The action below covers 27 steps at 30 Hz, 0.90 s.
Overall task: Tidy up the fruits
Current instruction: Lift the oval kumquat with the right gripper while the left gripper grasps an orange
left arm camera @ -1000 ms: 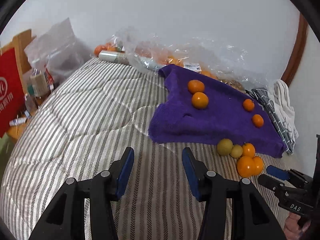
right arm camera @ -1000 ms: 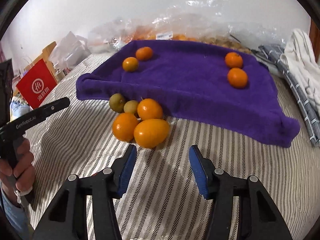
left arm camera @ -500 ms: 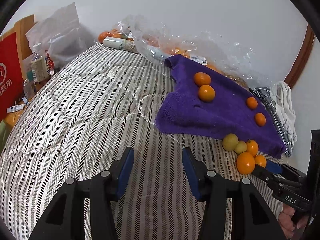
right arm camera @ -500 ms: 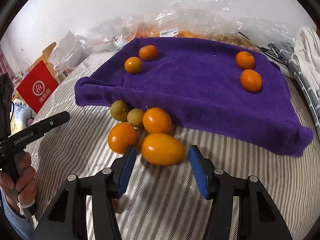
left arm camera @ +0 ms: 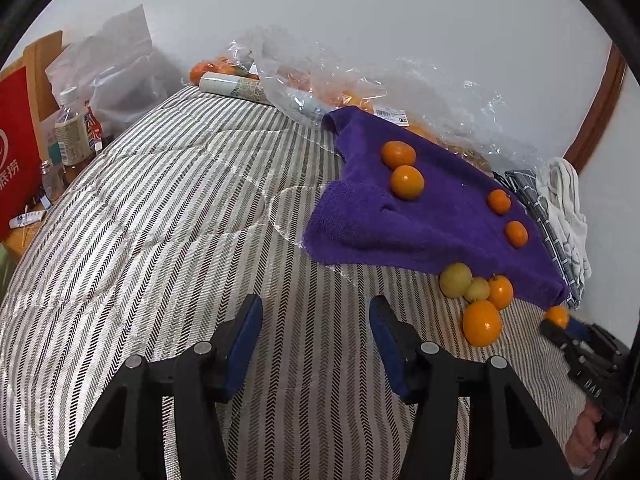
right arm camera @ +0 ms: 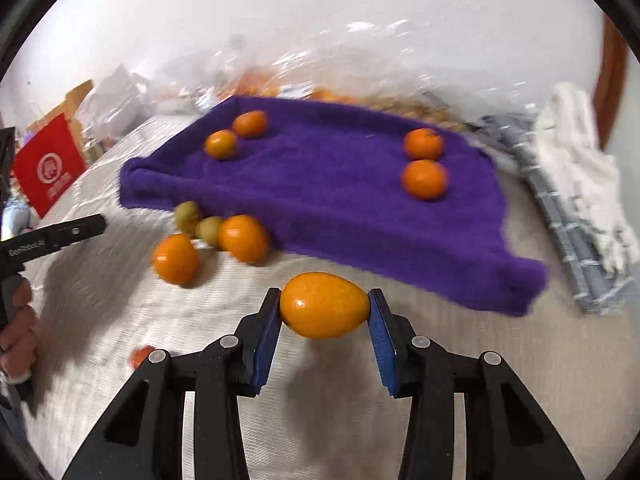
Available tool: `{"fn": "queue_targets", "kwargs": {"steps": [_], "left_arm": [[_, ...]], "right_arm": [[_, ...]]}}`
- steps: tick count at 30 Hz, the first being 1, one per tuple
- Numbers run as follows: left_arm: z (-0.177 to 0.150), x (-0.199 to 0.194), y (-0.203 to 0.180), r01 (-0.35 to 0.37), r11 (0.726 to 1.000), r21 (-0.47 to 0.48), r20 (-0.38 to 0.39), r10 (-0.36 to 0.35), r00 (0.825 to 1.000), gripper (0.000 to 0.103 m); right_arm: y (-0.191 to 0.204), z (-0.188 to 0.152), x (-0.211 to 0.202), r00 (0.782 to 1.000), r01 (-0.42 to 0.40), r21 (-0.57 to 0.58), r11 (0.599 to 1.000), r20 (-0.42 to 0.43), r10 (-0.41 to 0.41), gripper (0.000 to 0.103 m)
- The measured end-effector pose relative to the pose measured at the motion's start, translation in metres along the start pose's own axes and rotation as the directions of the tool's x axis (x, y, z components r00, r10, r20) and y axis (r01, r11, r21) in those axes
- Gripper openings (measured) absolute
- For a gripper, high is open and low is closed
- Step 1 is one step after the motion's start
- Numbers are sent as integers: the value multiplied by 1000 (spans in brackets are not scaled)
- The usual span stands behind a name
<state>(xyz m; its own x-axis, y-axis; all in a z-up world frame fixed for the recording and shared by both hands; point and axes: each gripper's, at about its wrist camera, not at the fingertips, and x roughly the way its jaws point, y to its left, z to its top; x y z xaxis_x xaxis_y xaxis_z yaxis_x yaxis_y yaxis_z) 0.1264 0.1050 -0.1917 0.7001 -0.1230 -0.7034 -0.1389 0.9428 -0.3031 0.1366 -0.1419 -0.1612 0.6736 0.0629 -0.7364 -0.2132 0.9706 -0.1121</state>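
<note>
Fruits are shown part-sorted. In the left wrist view, four oranges are set in two pairs on the purple towel (left arm camera: 432,216), while a loose cluster (left arm camera: 476,296) of two greenish fruits and two oranges is left on the striped bedcover (left arm camera: 160,220) against the towel's near edge. The left gripper (left arm camera: 316,344) is held over bare cover, its jaws opening with nothing between them. Wide free cover is seen to its left; a plastic bag (left arm camera: 360,88) crowds the far edge.

In the right wrist view, blurred, an oval orange fruit (right arm camera: 324,305) is clamped end to end in the right gripper (right arm camera: 324,320), whose jaws are closing on it, just clear of the cover. Open towel is left between the pairs, judged ample for placing. Folded cloths (right arm camera: 576,200) hem the right side.
</note>
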Motion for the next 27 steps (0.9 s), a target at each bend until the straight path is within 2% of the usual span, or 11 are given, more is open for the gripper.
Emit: {"fn": "queue_targets", "kwargs": {"steps": [4, 10, 14, 20, 24, 27], "left_arm": [[0, 1, -2, 5, 1000, 12, -5, -5, 1000, 58], [1, 0, 0, 22, 1000, 3, -3, -22, 1000, 59], [2, -1, 2, 40, 999, -7, -1, -40, 999, 59], [1, -1, 1, 58, 998, -2, -4, -58, 998, 59], [2, 1, -4, 38, 999, 24, -12, -38, 999, 60], [2, 4, -16, 0, 997, 78, -24, 2, 1000, 60]], "right_arm": [[-32, -10, -11, 996, 82, 69, 994, 24, -83, 43], [-62, -26, -14, 994, 110, 164, 980, 6, -113, 43], [-66, -30, -11, 995, 91, 190, 978, 16, -96, 43], [-82, -31, -13, 999, 3, 291, 957, 46, -17, 43], [-88, -33, -13, 998, -44, 317, 947, 60, 27, 43], [-92, -34, -15, 996, -70, 328, 942, 80, 46, 43]]}}
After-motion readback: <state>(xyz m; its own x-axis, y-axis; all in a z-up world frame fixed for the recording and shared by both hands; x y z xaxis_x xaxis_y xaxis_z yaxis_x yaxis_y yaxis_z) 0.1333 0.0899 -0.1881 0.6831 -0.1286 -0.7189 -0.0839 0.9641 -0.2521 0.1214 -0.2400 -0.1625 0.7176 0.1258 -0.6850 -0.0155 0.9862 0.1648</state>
